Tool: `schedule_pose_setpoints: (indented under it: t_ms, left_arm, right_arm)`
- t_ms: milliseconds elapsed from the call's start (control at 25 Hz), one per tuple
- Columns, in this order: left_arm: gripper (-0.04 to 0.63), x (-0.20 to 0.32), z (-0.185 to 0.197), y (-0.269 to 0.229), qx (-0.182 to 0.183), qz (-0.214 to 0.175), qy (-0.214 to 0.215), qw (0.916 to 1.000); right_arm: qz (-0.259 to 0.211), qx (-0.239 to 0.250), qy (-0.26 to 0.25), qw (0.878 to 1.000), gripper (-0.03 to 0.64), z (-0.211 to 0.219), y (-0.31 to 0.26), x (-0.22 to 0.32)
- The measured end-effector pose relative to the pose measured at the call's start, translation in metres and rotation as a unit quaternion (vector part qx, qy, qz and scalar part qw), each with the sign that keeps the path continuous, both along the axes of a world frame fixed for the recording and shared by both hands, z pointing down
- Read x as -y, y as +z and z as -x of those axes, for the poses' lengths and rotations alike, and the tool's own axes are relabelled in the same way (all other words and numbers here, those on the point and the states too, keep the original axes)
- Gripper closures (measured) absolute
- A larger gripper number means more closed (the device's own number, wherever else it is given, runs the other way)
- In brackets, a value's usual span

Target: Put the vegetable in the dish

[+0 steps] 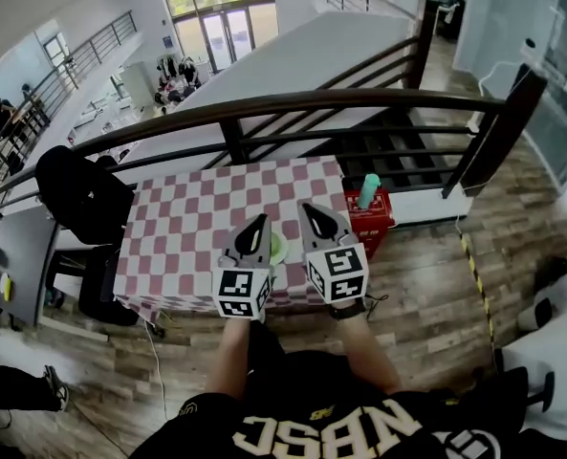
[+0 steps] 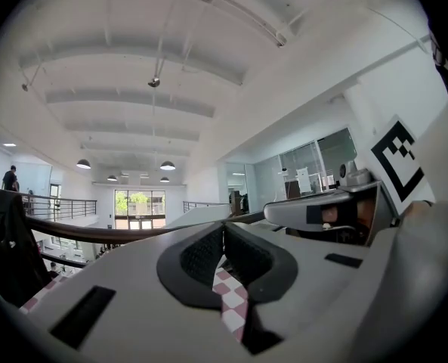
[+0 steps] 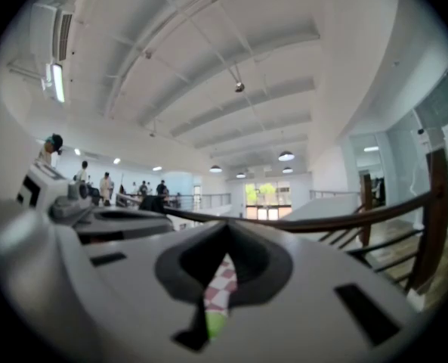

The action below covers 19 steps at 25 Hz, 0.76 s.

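Note:
I hold both grippers side by side over the near edge of a table with a red-and-white checked cloth. The left gripper is shut, its black jaws together with nothing between them. The right gripper is shut too and holds nothing. A light green dish peeks out between the two grippers, mostly hidden by them. In the left gripper view the left gripper shows only checked cloth below its jaws. In the right gripper view the right gripper has a strip of green dish beneath it. I see no vegetable.
A red basket holding a teal object stands at the table's right end. A black chair draped with a dark jacket is at the left. A dark railing runs behind the table, with stairs beyond. Wood floor surrounds it.

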State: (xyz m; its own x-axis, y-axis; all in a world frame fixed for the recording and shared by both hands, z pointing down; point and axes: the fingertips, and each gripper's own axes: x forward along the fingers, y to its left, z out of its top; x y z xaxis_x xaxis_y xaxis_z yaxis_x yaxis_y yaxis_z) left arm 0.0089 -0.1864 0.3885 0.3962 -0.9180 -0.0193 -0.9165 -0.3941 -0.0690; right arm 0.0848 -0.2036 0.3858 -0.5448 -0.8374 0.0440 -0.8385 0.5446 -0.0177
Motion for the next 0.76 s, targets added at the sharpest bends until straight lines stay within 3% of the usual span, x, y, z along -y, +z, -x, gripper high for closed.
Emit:
schedule_pose_setpoints:
  t_ms: [440,760]
  left_arm:
    - [0.569,-0.001,-0.022,-0.004,0.009,0.01,-0.002,0.9999]
    - [0.569,0.022,-0.055,0.067,0.014,0.027,-0.025,0.9992]
  right_arm:
    - [-0.017,0.006,-0.004,1.0,0.6,-0.014,-0.017,-0.005]
    - [-0.014,0.006,0.004,1.0,0.6,-0.059,0.044,0.02]
